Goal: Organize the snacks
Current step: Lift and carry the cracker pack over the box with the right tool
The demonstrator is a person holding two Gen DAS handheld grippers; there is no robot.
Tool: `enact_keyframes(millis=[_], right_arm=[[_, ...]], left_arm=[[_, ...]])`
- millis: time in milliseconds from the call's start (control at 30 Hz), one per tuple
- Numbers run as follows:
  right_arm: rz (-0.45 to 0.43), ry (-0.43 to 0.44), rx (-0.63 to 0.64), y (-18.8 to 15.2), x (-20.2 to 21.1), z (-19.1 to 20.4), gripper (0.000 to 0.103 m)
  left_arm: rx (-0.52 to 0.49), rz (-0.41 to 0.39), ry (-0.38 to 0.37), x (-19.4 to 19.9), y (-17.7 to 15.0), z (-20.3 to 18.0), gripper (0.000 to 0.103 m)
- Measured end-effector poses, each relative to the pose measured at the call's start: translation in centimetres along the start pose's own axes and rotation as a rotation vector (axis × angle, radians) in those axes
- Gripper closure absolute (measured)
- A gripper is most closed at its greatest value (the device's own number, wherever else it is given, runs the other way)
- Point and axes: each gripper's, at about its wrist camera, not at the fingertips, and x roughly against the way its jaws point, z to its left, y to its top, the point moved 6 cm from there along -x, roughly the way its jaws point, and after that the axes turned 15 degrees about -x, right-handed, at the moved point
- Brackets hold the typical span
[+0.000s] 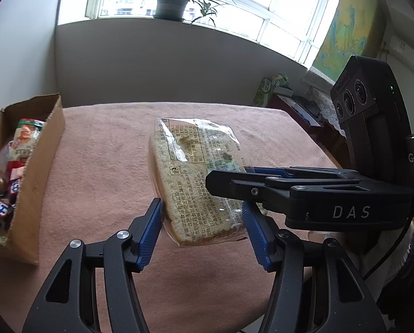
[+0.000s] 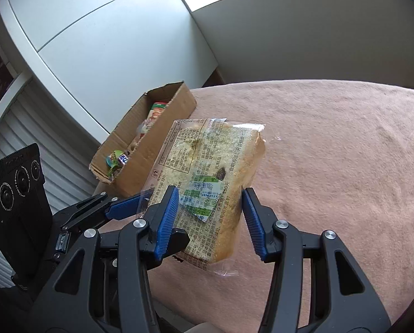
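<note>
— Pink-clothed table [image 1: 109, 144], carton of snacks [image 1: 44, 149] at its edge: which step?
— Both grippers, left [image 1: 202, 231] and right [image 2: 209, 216], clamp one wrapped bread slice [image 1: 195, 177] aloft. Next: carry it over the carton, release together.

left gripper [image 1: 202, 236] | black frame, blue ribbed pads, silver screws | right gripper [image 2: 209, 216] same, "DAS" marking
</note>
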Motion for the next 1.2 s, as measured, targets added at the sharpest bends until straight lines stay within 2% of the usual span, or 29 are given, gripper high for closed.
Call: enact_keyframes(millis=[267, 533, 833, 1200], right_arm=[[0.013, 0.044, 0.108, 1.1, -2.8, 6.9, 0.052], [0.049, 0.089, 0.179, 2.3, -7.0, 12.2, 0.052], [0.093, 0.112, 0.211, 3.3, -11.5, 15.5, 0.053], [0.132, 0.107, 0.222, 3.5, -14.1, 16.8, 0.053]], left_arm=[[0.044, -0.071, 0.09, 4.8, -0.2, 4.6, 0.046], [0.083, -0.102, 0.185, 7.9, -0.9, 9.8, 0.046], [0.117, -0.098, 0.279, 9.1, -1.9, 14.8, 0.046], [0.145, -0.086, 0.322, 8.9, -2.5, 17.8, 0.046]])
